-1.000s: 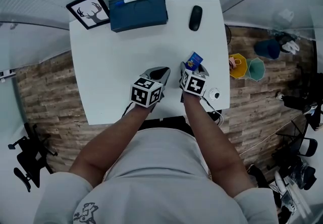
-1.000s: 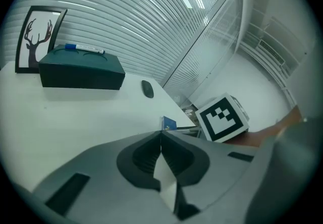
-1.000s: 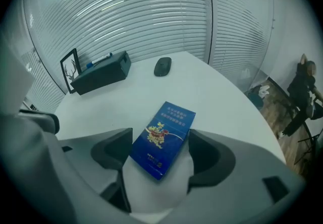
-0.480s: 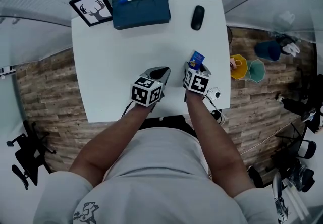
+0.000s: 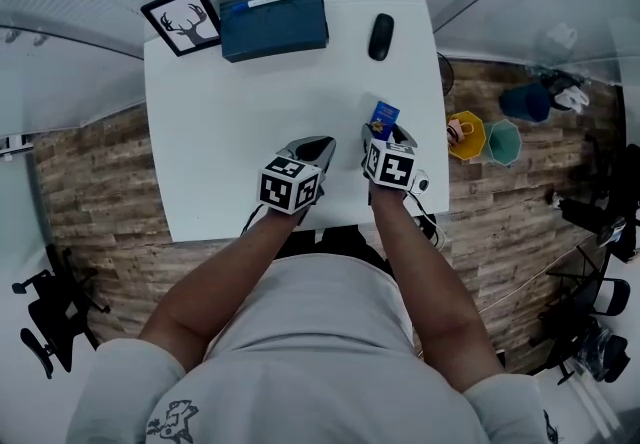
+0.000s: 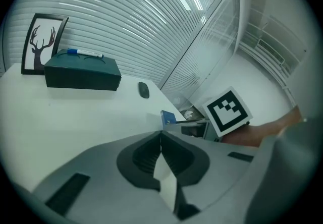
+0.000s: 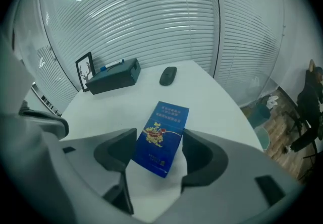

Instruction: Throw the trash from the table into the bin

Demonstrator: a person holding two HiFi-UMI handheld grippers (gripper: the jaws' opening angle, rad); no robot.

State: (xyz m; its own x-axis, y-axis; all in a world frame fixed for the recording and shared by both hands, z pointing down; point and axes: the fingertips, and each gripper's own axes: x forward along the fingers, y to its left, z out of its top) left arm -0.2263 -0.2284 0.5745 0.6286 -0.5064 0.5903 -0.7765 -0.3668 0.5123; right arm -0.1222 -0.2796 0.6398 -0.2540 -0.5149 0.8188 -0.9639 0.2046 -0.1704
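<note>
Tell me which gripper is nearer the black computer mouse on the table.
Right. The right gripper, shut on a blue box, sits straight back from the mouse toward the person; the left gripper, shut, is farther off to the left.

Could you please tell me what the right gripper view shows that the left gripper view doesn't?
Only the right gripper view: the right gripper clamped on the blue pack with its printed face showing, and a teal bin on the floor beside the table.

Only the left gripper view: the left gripper shut on nothing, and the right gripper's marker cube.

Both: the white table, deer picture, dark box, mouse and the pack.
</note>
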